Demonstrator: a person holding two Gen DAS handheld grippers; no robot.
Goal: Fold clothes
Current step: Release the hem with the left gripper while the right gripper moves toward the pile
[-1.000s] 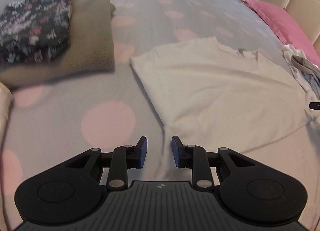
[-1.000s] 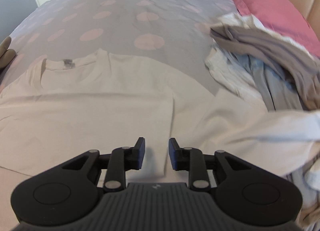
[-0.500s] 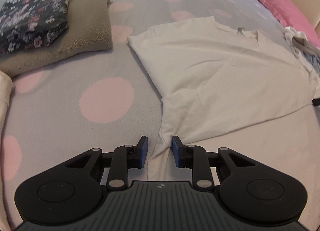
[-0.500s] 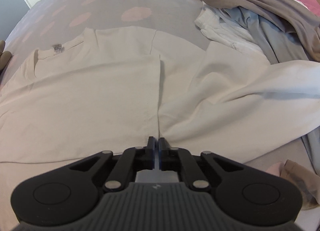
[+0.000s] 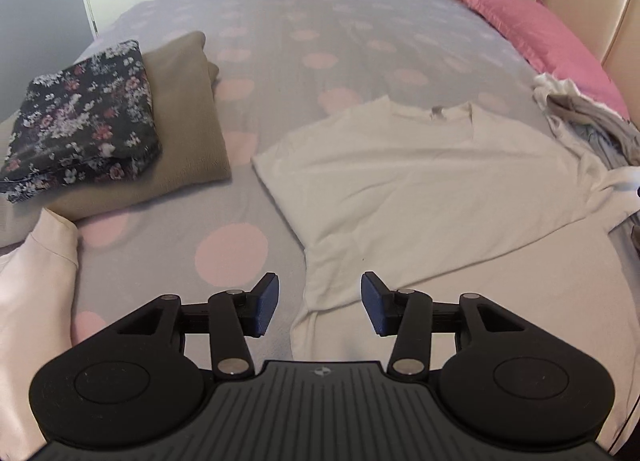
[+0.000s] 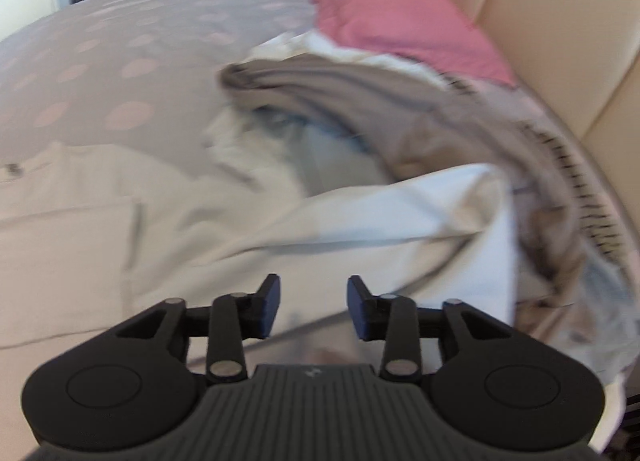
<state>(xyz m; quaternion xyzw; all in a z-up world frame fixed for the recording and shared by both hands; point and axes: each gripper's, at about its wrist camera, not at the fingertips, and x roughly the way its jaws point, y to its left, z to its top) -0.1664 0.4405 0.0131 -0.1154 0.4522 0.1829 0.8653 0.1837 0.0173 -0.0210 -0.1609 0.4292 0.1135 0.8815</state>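
While both grippers, left gripper (image 5: 319, 303) and right gripper (image 6: 313, 307), hang with jaws apart and empty, the cream T-shirt (image 5: 420, 189) needs its creased sleeve smoothed before folding.

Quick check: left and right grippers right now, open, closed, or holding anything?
Left gripper: open, holding nothing, jaws either side of the cream T-shirt hem.
Right gripper: open, holding nothing.

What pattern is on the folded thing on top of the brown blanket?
Dark folded cloth with small flowers, seen best from the left wrist.
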